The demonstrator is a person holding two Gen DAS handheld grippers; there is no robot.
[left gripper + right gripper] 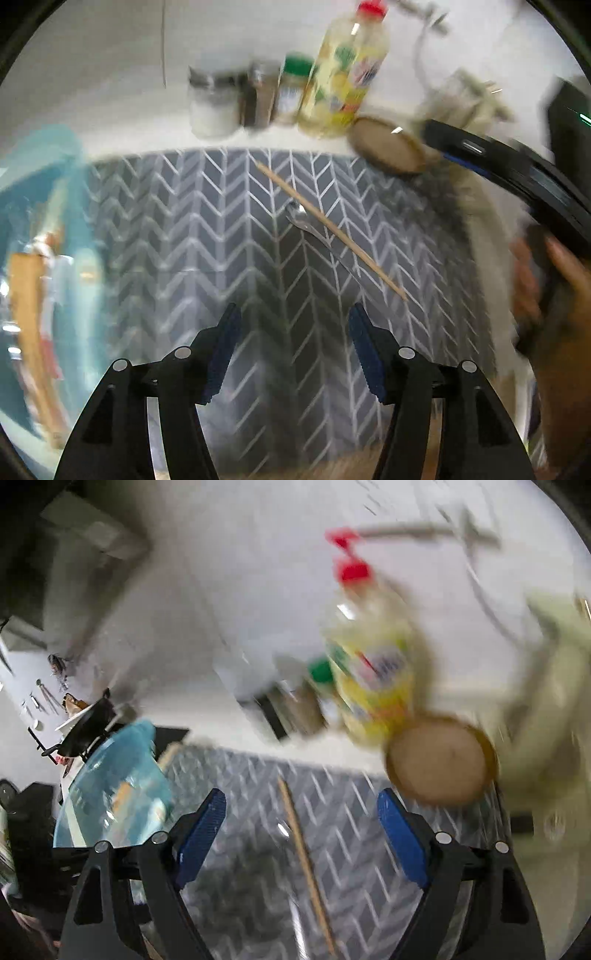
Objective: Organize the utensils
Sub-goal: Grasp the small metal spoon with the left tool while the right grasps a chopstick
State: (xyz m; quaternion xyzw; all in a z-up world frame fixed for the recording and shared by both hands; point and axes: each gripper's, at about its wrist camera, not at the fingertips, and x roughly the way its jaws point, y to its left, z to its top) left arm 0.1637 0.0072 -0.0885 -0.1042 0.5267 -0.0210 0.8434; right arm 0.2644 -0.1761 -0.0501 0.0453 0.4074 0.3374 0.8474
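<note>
We see the bench [122, 51], white, with a grey zigzag mat [192, 229] spread over its near part, we judge as a work area for the loose utensils. At 9 o'clock in the left wrist view stands a blue bowl [40, 177]; the right wrist view shows its glassy wall, and the wooden and reddish pieces inside suggest it is the collecting place. Along the back edge at 12 o'clock, pushed clear of the mat, stand a red-capped oil bottle [347, 74], a white jar [210, 107], a dark shaker [260, 96] and a green-lidded jar [293, 88]. A round wooden lid [388, 146] lies at 1 o'clock.

The bottle's yellow label is too blurred to read; no other writing shows.

On the mat, 1 chopstick [328, 225] lies slanted across 1 metal spoon [314, 230], touching it.

The left hand-held gripper [293, 354] hangs with jaws spread, holding nothing. The right hand-held gripper [301, 840] is likewise spread and empty, the chopstick running between its fingers below.
</note>
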